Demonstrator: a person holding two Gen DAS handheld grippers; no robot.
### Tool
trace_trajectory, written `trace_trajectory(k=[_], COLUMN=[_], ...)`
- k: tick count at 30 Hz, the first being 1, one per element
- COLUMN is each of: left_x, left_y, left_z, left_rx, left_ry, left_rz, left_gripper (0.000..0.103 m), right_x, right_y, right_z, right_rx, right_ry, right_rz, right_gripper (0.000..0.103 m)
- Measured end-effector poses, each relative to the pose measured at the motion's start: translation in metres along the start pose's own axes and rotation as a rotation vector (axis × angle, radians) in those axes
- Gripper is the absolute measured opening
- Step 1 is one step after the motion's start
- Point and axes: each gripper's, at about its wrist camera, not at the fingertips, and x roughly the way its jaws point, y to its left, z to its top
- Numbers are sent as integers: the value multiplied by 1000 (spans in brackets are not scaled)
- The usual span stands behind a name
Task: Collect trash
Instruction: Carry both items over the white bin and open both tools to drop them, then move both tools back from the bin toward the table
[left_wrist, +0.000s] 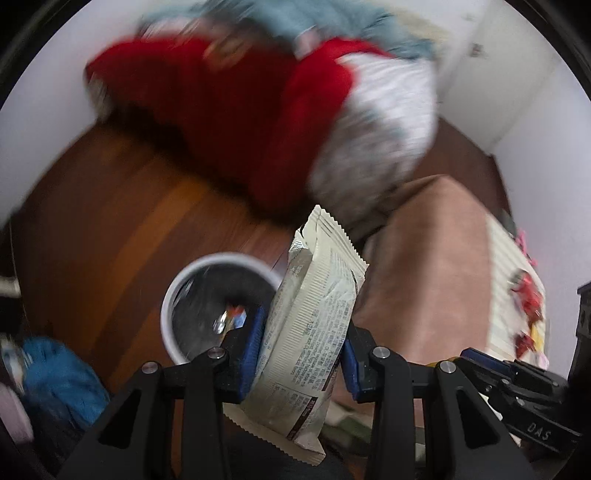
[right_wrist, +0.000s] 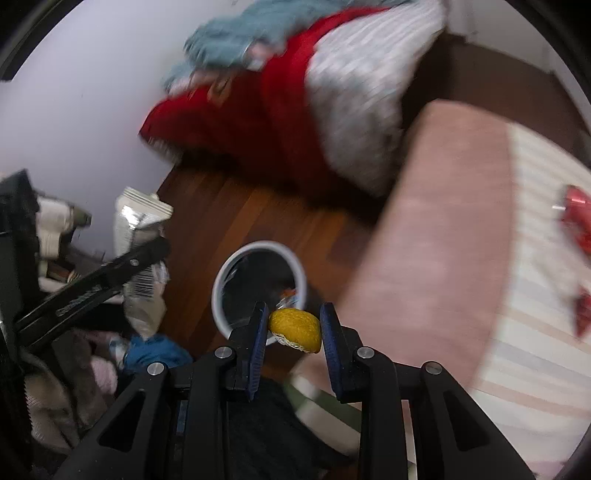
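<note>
My left gripper (left_wrist: 304, 328) is shut on a cream snack wrapper (left_wrist: 317, 314) and holds it upright just right of a white-rimmed trash bin (left_wrist: 177, 291) with a black liner on the wood floor. My right gripper (right_wrist: 293, 321) is shut on a yellow fruit peel (right_wrist: 295, 328) and holds it at the near rim of the same bin (right_wrist: 221, 291). The left gripper (right_wrist: 110, 273) with its wrapper (right_wrist: 136, 229) shows at the left of the right wrist view. The right gripper (left_wrist: 517, 384) shows at the lower right of the left wrist view.
A pile of red, white and teal clothes (left_wrist: 258, 122) lies beyond the bin. A pink blanket (right_wrist: 436, 229) covers a striped bed (right_wrist: 535, 332) on the right, with red wrappers (right_wrist: 576, 218) on it. Blue cloth (left_wrist: 59, 376) and more clothes lie at the left.
</note>
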Motion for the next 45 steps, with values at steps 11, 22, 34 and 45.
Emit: trace_trajectory(k=[11, 22, 34, 45], left_x=[113, 109, 85, 48], left_y=[103, 141, 122, 93], left_z=[-15, -31, -42, -51], left_rx=[-254, -282, -207, -133], left_ry=[223, 197, 119, 35], left_rz=[4, 165, 258, 282], left_gripper=[49, 96, 103, 103], right_x=[192, 264, 238, 200], right_y=[26, 27, 40, 46], right_z=[28, 35, 23, 18], right_rx=[15, -26, -213, -218], right_ry=[281, 403, 374, 301], right_rz=[-9, -51, -271, -280], right_gripper=[30, 83, 103, 103])
